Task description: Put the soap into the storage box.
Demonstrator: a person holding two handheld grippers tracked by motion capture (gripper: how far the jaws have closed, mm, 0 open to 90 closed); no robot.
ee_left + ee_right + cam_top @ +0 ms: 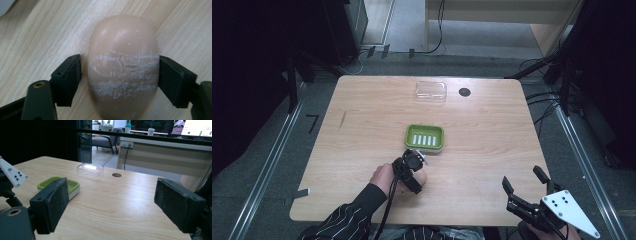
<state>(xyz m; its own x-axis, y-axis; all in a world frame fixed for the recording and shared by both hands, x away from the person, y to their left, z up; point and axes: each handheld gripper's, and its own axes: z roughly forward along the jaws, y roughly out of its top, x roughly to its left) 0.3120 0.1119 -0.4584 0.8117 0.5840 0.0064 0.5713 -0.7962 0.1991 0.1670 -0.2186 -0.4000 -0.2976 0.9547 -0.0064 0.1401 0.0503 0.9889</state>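
Clamped across the sides of a pale, peach-coloured soap bar (123,67) are the pads of the left gripper (120,80), which is pointed down at the wooden table (492,150); the bar is seen lying flat on the wood, just in front of a green soap dish (424,137). Near the table's front right corner the right gripper (112,205) is held with its jaws wide apart and nothing between them, while a clear plastic lid (431,91) is seen near the far edge.

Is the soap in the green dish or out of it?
Out: the soap lies on the table, beside the green dish.
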